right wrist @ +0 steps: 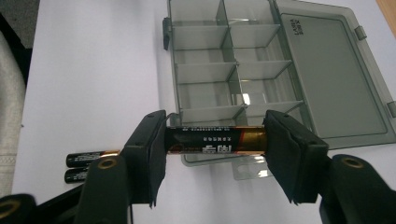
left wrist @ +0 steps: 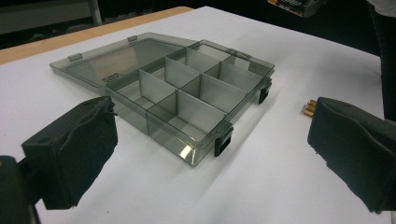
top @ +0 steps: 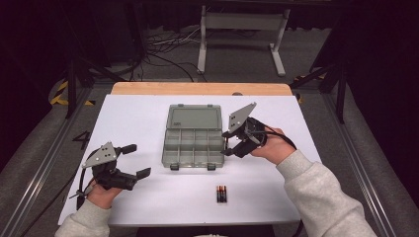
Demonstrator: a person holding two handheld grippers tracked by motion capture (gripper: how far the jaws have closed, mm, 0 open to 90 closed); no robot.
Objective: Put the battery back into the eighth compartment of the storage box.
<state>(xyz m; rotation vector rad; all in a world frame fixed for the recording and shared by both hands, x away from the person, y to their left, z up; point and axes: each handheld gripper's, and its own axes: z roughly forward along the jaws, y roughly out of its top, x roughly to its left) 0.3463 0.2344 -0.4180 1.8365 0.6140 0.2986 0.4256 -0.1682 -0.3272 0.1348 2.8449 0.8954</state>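
A smoky clear compartment box [top: 164, 150] lies open mid-table, its lid [top: 193, 117] folded flat behind it and its compartments bare. My right gripper [top: 227, 142] hovers by the box's right front corner. In the right gripper view it [right wrist: 215, 149] is shut on a black and gold battery [right wrist: 215, 141], held end to end between the pads above the box's near wall [right wrist: 205, 114]. Two more batteries [top: 221, 194] lie side by side near the table's front edge. My left gripper [top: 138, 160] rests at the left, open, with nothing between its pads [left wrist: 74, 149].
The white table top [top: 138, 113] has a wooden strip [top: 197, 89] along its far edge. In the left gripper view the box [left wrist: 163, 133] sits ahead with its black latches toward me, and the loose batteries [left wrist: 309, 108] lie to the right.
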